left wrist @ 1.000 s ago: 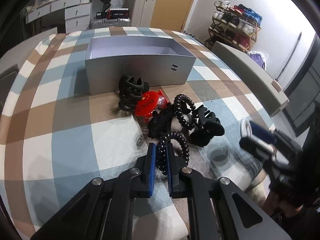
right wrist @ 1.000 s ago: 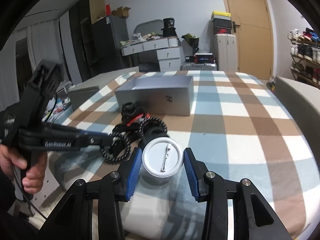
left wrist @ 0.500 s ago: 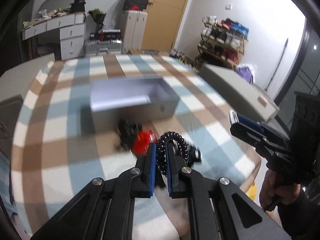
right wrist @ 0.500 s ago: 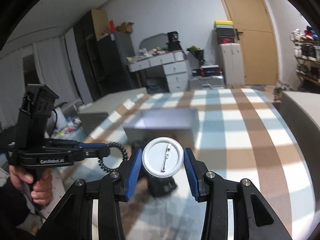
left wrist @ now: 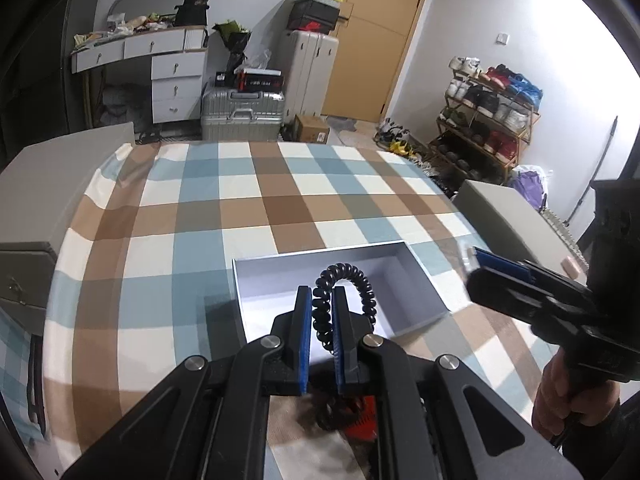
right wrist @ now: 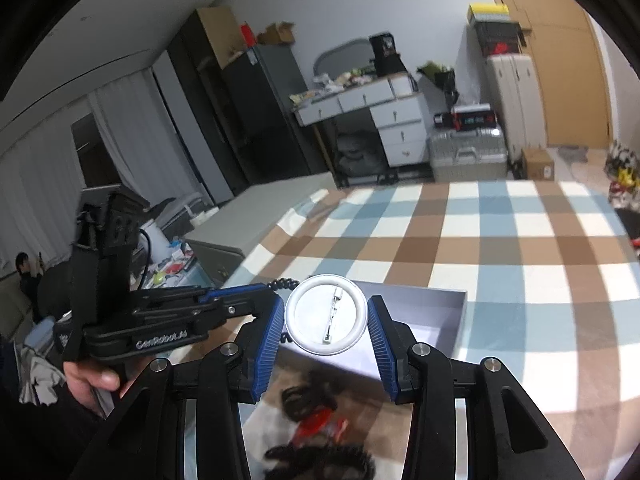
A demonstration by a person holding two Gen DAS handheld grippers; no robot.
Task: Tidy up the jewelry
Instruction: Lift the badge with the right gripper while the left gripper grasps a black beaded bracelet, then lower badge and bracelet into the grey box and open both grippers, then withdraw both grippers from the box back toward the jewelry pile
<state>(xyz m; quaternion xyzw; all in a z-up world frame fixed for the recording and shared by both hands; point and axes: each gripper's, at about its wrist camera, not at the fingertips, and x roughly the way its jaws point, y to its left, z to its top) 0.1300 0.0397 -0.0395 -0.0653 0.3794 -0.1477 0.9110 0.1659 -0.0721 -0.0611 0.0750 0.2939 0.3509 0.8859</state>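
My left gripper (left wrist: 321, 320) is shut on a black spiral hair tie (left wrist: 349, 280) and holds it above the open grey box (left wrist: 416, 276). My right gripper (right wrist: 326, 324) is shut on a round white pin badge (right wrist: 312, 322), its pin back facing me, above the near edge of the box (right wrist: 448, 304). The right gripper also shows at the right of the left wrist view (left wrist: 496, 276); the left one at the left of the right wrist view (right wrist: 224, 308). Black hair clips (right wrist: 304, 396) and a red item (right wrist: 320, 426) lie on the cloth below, blurred.
A checked blue, brown and white cloth (left wrist: 240, 192) covers the table. Grey boxes (left wrist: 44, 184) flank the table on both sides. Suitcases (left wrist: 240, 116), a desk with drawers and a shoe rack (left wrist: 488, 120) stand behind.
Both grippers rose from the cloth and moved forward over the box, each carrying its item. The pile of clips now lies below and behind the fingertips.
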